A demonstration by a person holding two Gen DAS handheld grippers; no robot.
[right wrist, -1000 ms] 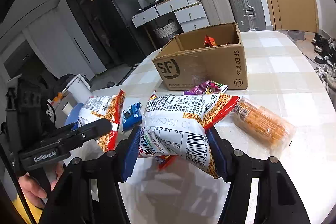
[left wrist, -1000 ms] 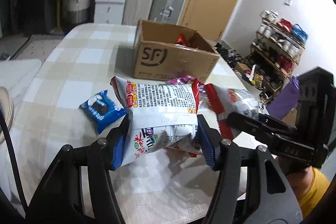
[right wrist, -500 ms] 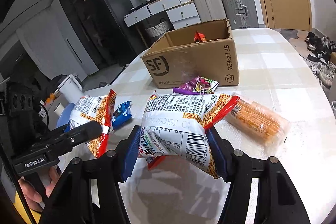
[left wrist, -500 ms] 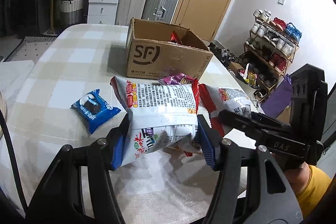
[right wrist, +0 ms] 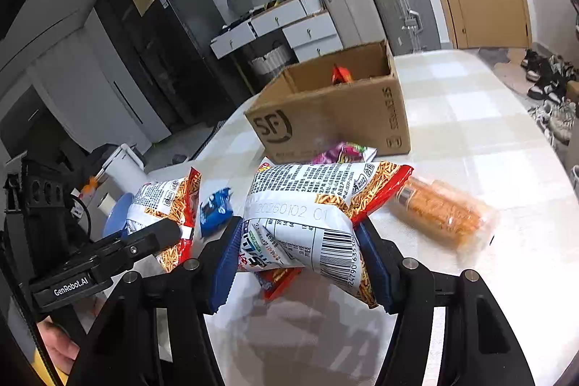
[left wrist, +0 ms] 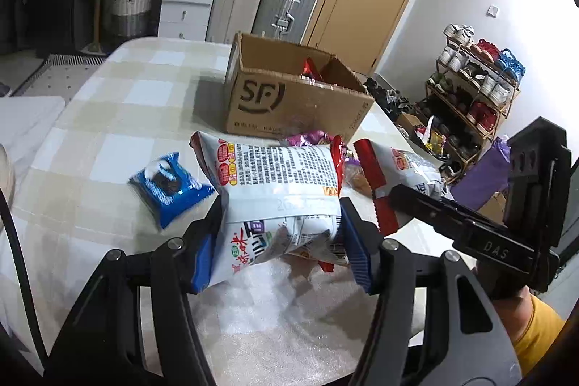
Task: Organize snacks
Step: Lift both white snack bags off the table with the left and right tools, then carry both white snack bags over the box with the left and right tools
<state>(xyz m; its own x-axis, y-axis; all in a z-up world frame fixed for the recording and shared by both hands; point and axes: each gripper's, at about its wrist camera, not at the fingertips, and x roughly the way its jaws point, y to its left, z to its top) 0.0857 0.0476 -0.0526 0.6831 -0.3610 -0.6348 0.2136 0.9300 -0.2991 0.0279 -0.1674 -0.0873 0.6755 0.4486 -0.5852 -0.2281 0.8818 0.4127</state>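
Left tool (left wrist: 282, 237) pinching a white snack bag (left wrist: 278, 183), right tool (right wrist: 300, 259) pinching another snack bag (right wrist: 307, 216), cardboard box (left wrist: 289, 104) beyond

My left gripper (left wrist: 282, 237) tilts downward, its blue pads (left wrist: 356, 250) squeezed into the sides of a bag (left wrist: 278, 187) that hangs off the table. My right gripper (right wrist: 300, 257) tilts the same way just beside it, clamped on a second bag (right wrist: 307, 216). Part of my hand (right wrist: 59, 346) shows under the left gripper's handle.
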